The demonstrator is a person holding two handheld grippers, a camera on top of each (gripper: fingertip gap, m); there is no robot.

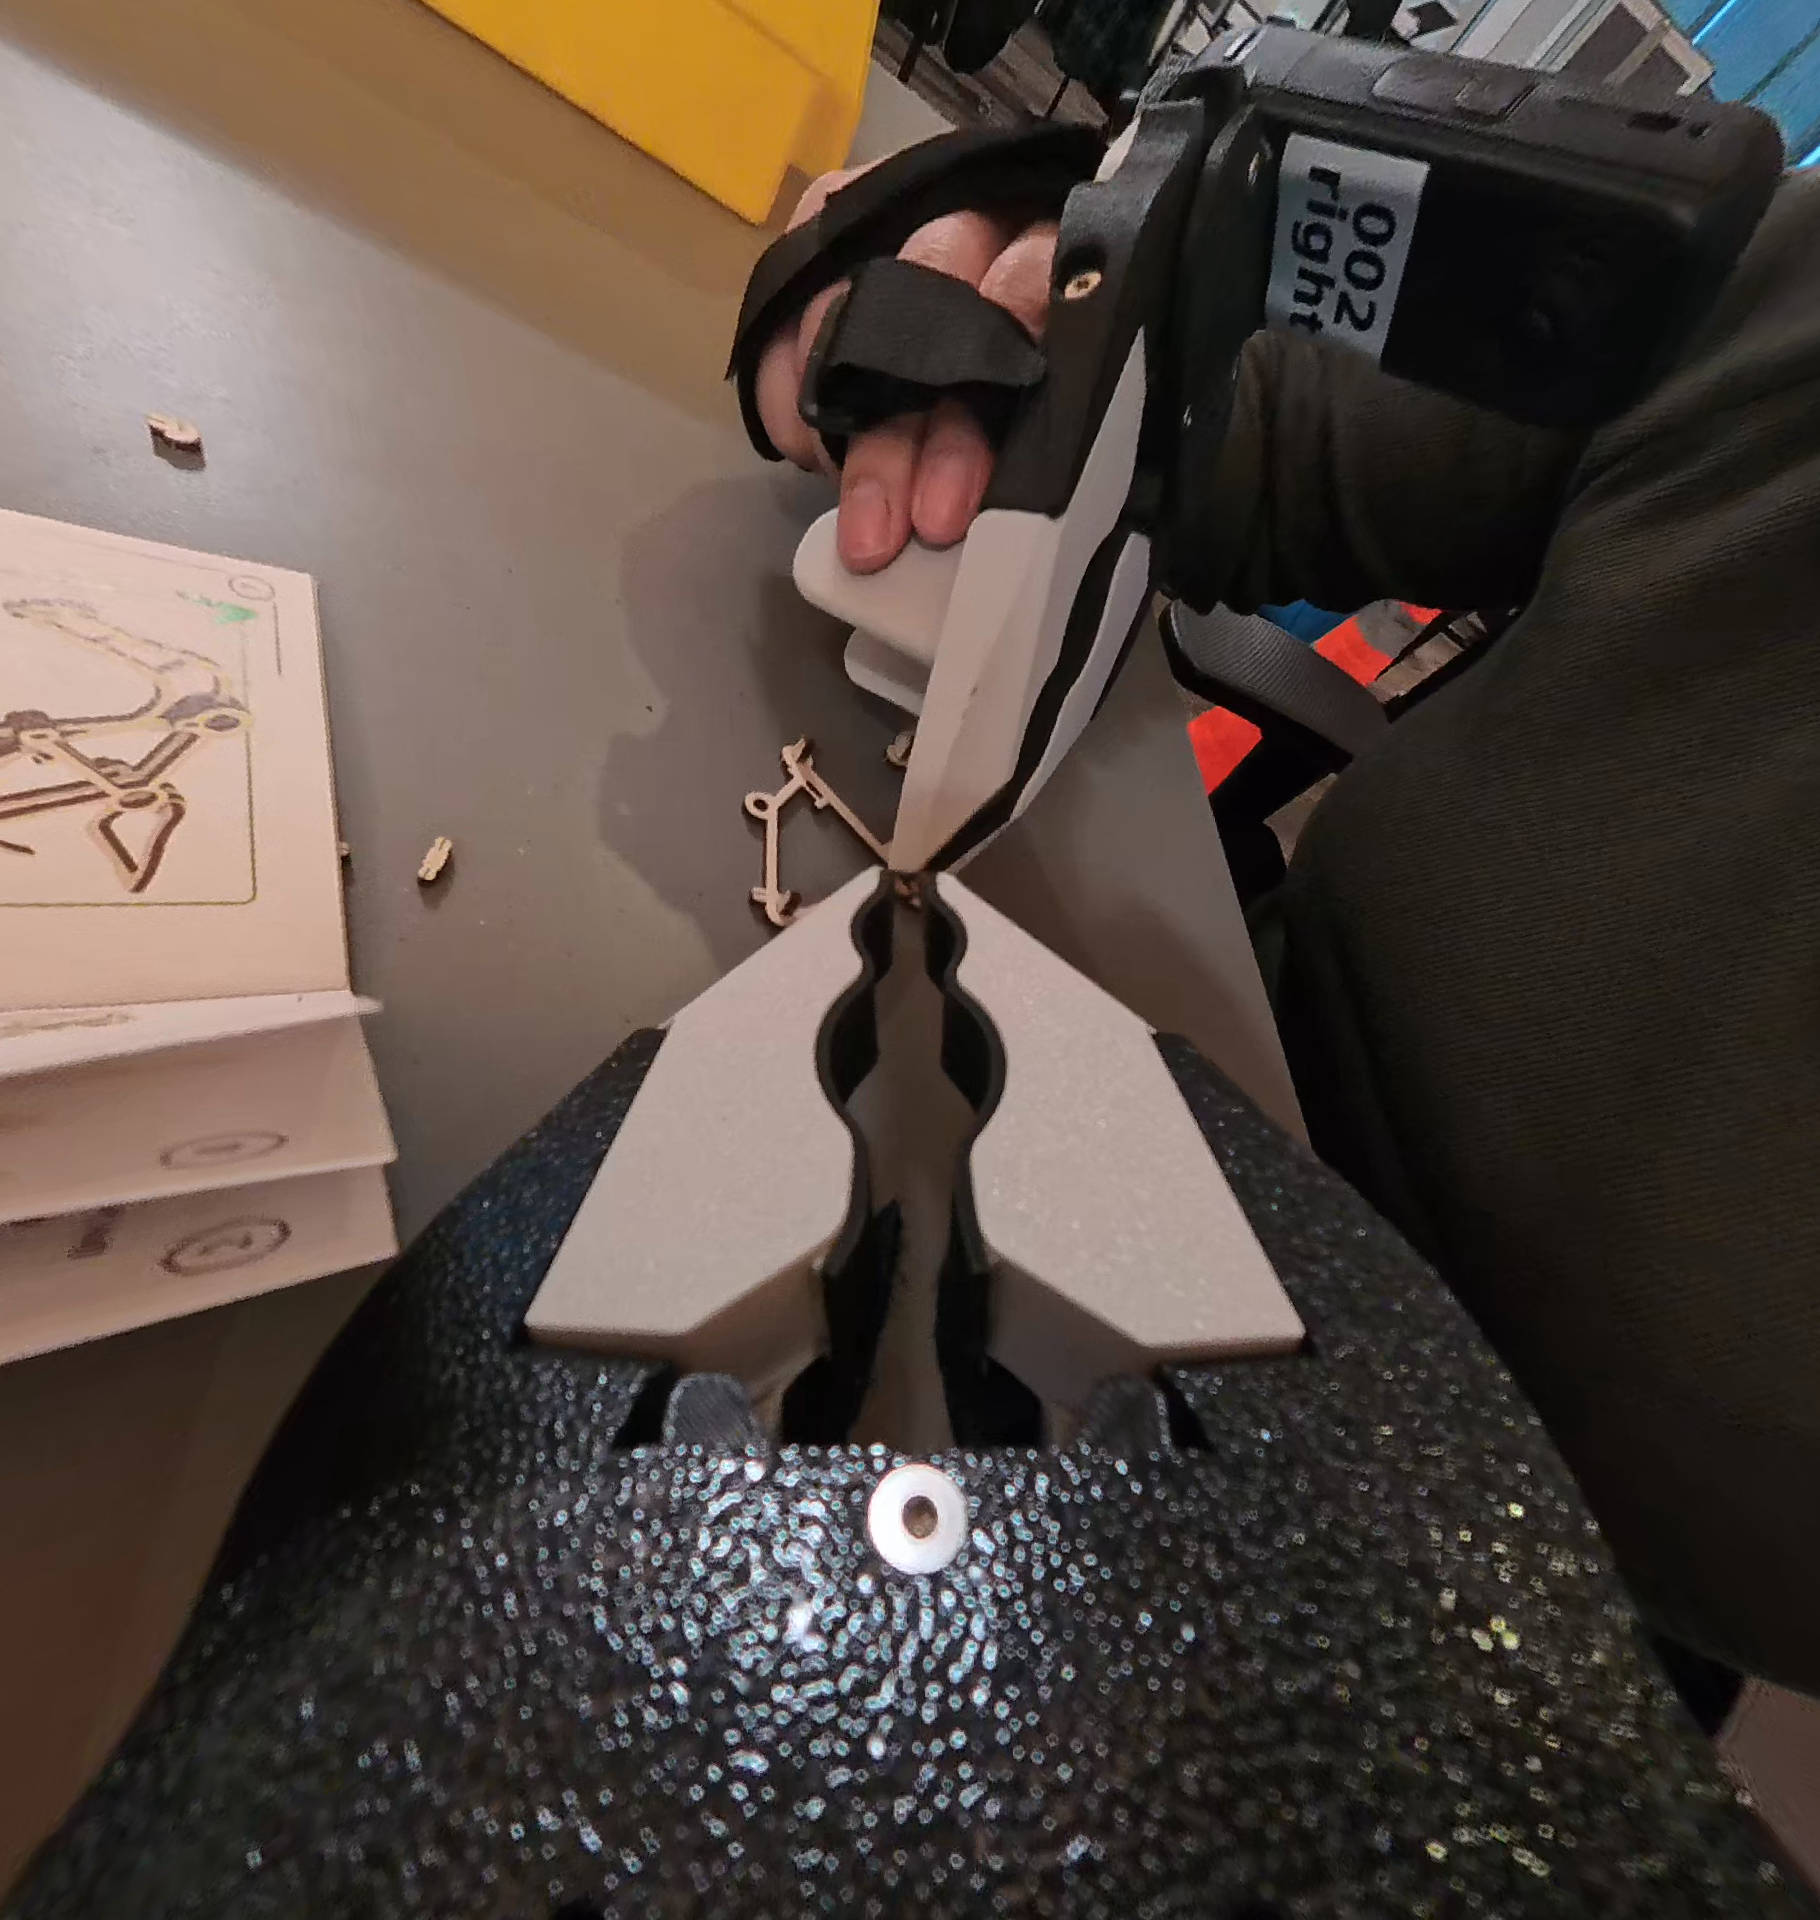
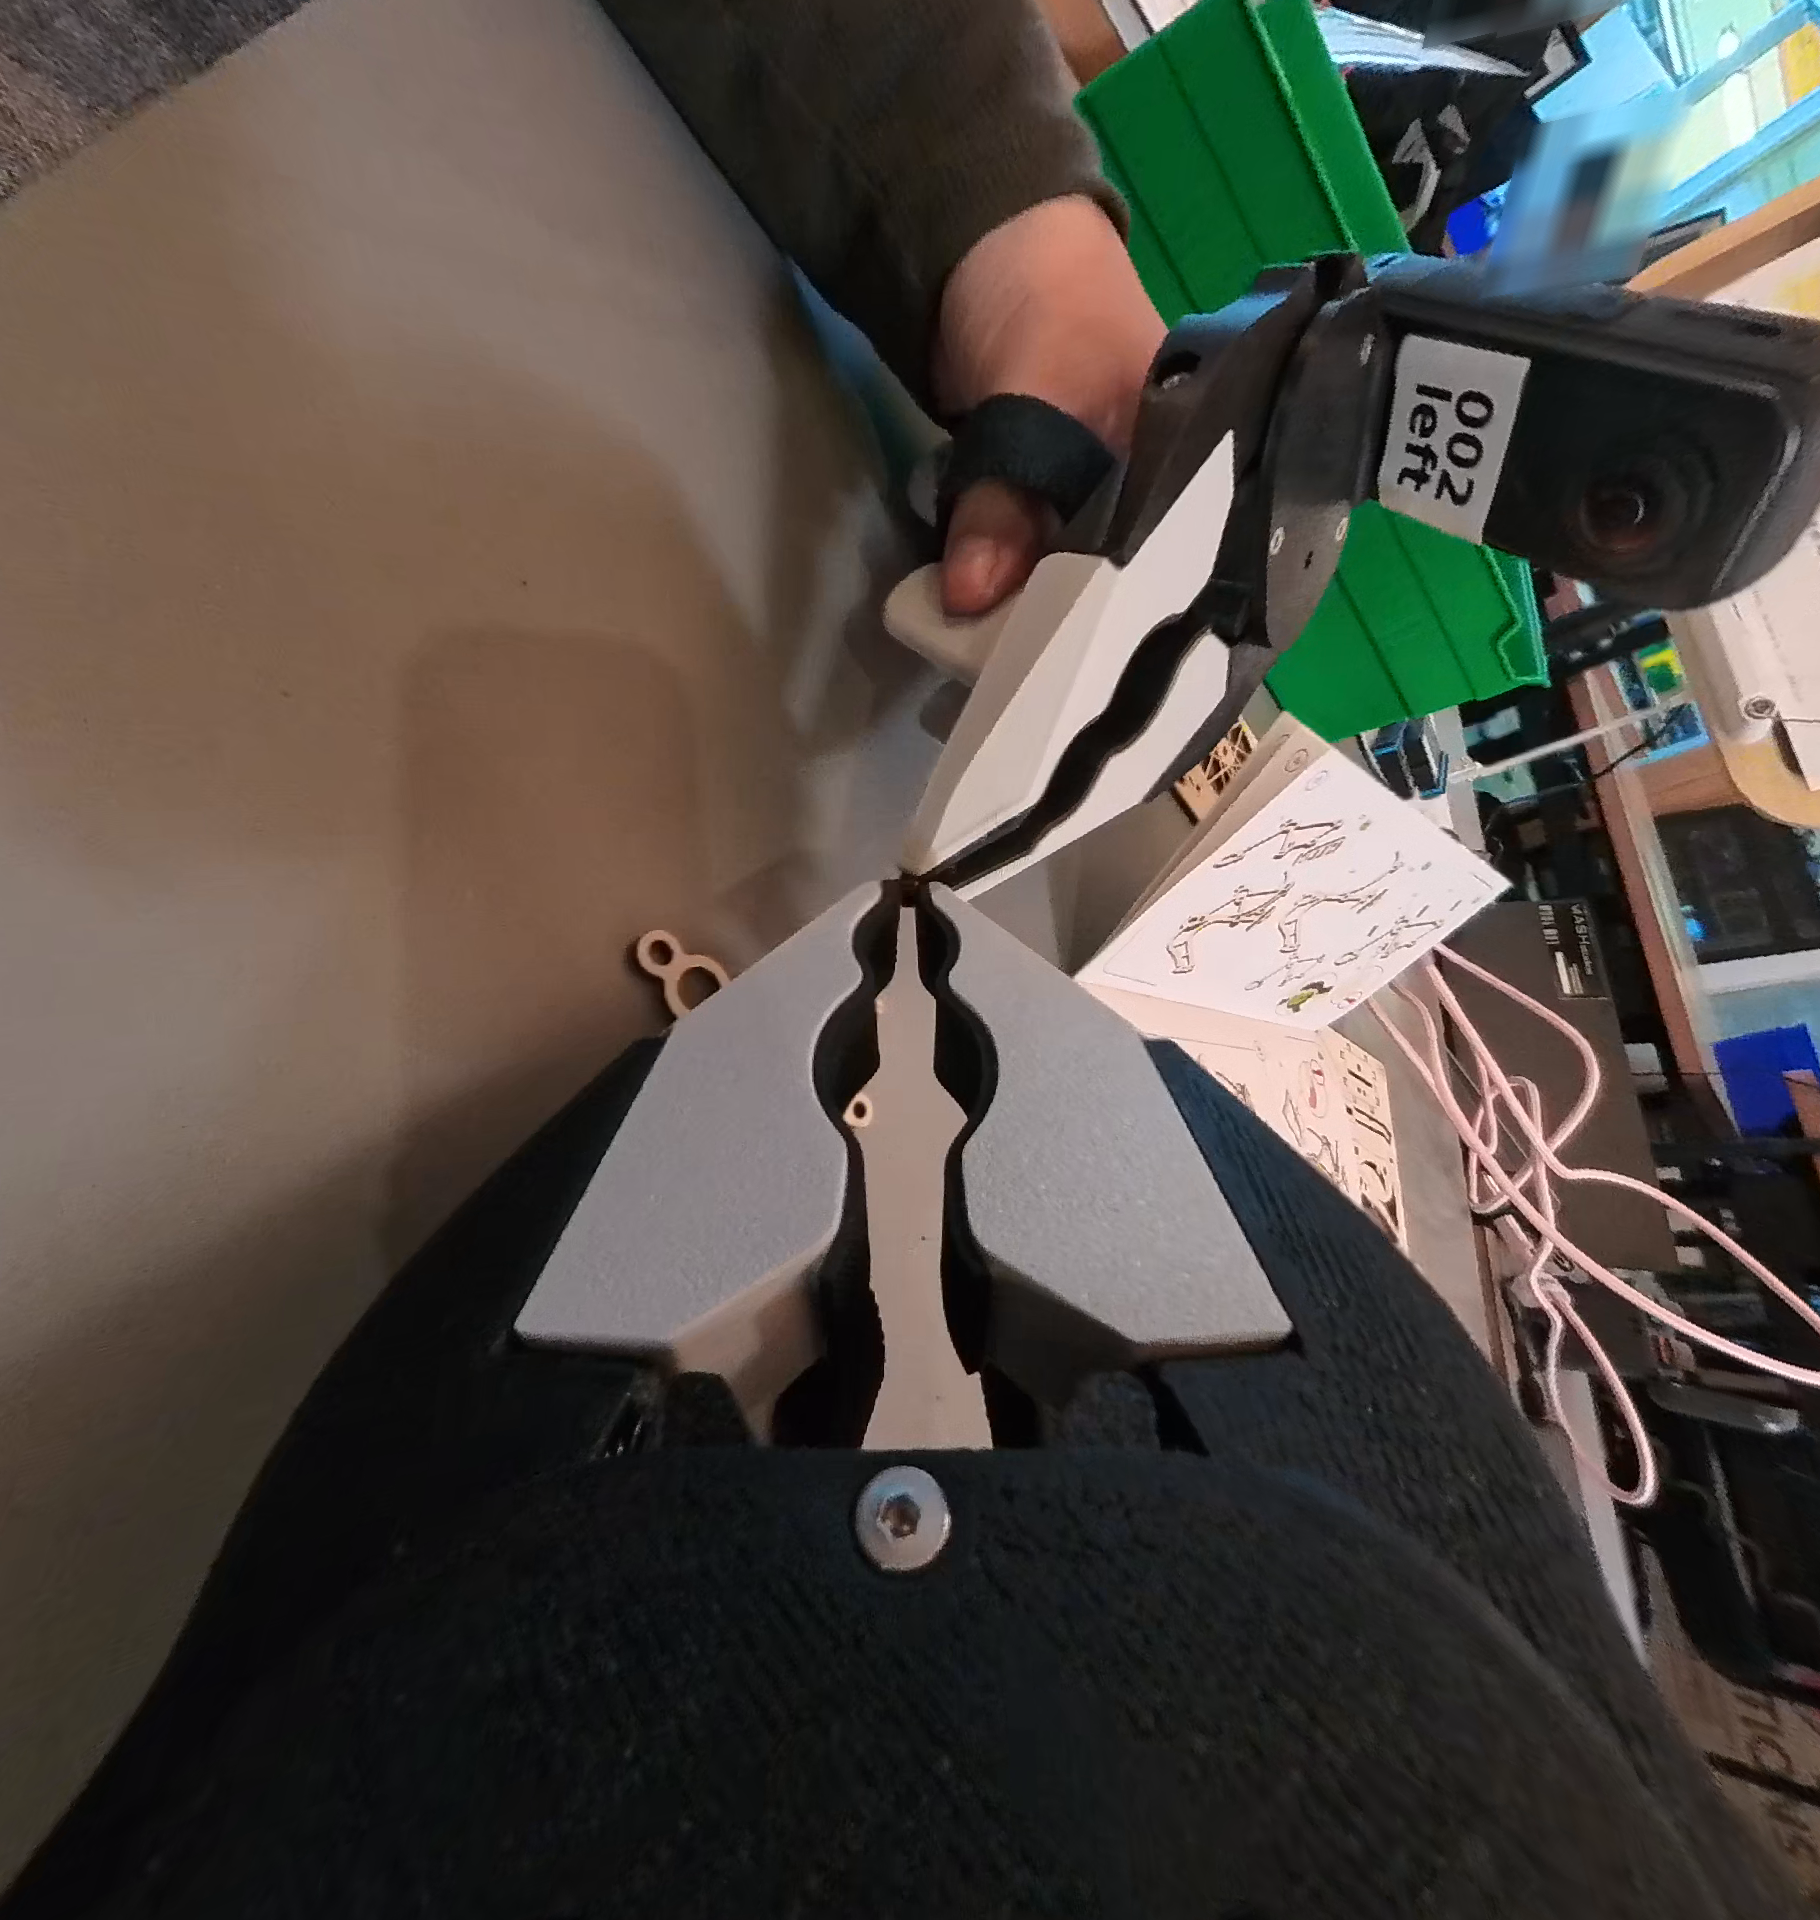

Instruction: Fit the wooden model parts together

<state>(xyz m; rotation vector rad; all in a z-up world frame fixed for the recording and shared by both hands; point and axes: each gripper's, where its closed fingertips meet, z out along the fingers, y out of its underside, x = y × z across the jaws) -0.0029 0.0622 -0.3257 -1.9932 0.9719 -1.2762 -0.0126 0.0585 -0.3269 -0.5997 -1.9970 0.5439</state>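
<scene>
Left wrist view: tiny wooden piece [image 1: 904, 885] btwn gripper tips, indistinct.

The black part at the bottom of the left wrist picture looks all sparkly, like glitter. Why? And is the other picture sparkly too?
In the left wrist view, light glints off the bumpy black claw housing as bright specks, and the instruction booklet looks washed out. In the right wrist view the same housing stays dull and dark, with soft shadows on the table and bent-looking edges from the wide lens.
</scene>
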